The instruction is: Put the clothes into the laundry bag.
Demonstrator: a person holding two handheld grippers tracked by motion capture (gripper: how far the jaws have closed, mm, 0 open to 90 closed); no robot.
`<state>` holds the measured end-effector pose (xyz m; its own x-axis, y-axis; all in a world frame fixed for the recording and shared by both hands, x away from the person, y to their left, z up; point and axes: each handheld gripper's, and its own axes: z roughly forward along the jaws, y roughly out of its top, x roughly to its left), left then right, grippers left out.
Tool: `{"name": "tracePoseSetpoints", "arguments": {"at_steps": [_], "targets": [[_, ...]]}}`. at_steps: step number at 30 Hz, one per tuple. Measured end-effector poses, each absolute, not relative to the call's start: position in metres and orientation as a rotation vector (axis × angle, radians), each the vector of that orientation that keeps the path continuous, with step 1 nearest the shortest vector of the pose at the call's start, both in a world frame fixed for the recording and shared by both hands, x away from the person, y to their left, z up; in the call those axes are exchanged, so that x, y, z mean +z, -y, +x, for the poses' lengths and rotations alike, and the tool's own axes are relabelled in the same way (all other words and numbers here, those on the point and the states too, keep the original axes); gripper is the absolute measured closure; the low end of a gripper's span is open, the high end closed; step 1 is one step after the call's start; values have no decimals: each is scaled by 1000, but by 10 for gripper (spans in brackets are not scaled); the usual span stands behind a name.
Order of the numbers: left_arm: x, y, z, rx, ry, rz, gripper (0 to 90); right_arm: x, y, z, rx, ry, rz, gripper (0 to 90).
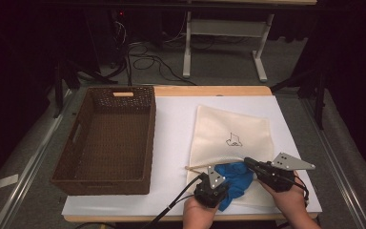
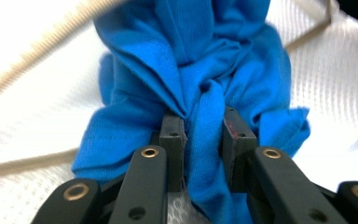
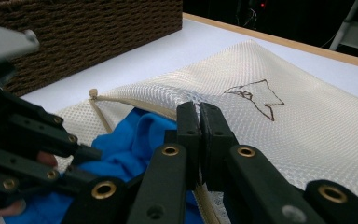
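Near the table's (image 1: 171, 119) front edge, the left gripper (image 2: 204, 135) is clamped on the bunched blue cloth (image 2: 191, 70) at the mouth of the mesh bag (image 1: 233, 129). The right gripper (image 3: 199, 122) pinches the bag's zipper edge (lifted slightly), right of the wicker basket (image 1: 74, 162).

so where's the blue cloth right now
In the high view the blue cloth lies at the mesh bag's near opening, right of the wicker basket, clamped in the left gripper.

White-topped table (image 1: 171, 124), brown wicker basket (image 1: 107, 138) at left, cream mesh bag (image 1: 231, 138) at right
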<state>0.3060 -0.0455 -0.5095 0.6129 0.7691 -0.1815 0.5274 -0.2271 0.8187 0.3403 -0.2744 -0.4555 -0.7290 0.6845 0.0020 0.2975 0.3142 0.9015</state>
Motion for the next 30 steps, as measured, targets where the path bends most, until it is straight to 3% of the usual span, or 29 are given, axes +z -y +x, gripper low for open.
{"name": "tracePoseSetpoints", "arguments": {"at_steps": [18, 20, 25, 30], "targets": [[-508, 59, 336, 439, -1093, 1840, 713, -451, 274, 340, 1427, -2190, 878, 887], [-507, 58, 335, 432, -1082, 1827, 641, -452, 274, 340, 1424, -2192, 877, 887], [-502, 48, 320, 392, -1042, 1799, 320, -452, 276, 340, 1427, -2189, 886, 887], [-496, 37, 309, 333, -1005, 1805, 180, -452, 275, 340, 1419, -2193, 880, 887]]}}
